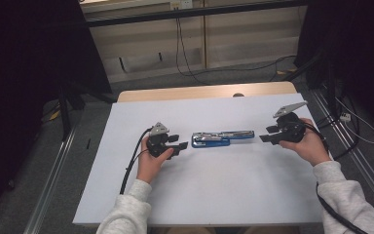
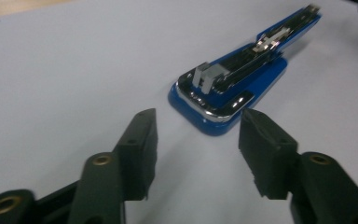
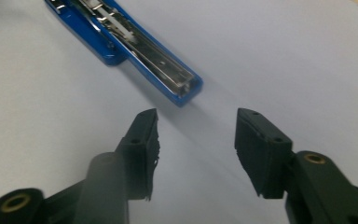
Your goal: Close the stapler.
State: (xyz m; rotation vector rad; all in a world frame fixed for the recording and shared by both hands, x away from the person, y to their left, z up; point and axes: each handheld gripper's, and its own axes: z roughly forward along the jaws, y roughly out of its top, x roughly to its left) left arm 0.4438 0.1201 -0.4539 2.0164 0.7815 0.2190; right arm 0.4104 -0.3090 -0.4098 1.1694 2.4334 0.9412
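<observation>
- A blue stapler (image 1: pixel 221 138) lies flat on the white table (image 1: pixel 199 195), swung wide so that its chrome staple channel faces up; it sits about midway between the left and right edges, somewhat nearer the far edge than the near one.
- The left gripper (image 1: pixel 181 146) is held low just beside the stapler's left end, pointing at it. In the left gripper view (image 2: pixel 198 128) its jaws stand partly apart, with the stapler's broad blue base just ahead of the tips (nothing is between the pads, and they touch nothing).
- The right gripper (image 1: pixel 265 135) is held at the stapler's right end, a little farther off than the left one is from its end. In the right gripper view (image 3: pixel 196 126) the jaws are likewise half spread and bare, with the stapler's narrow end (image 3: pixel 186 86) lying just beyond them.
- Both hands come in from the near edge in pale grey sleeves (image 1: pixel 129 209), a black cable (image 1: pixel 131 163) trailing from the left gripper over the table's left side.
</observation>
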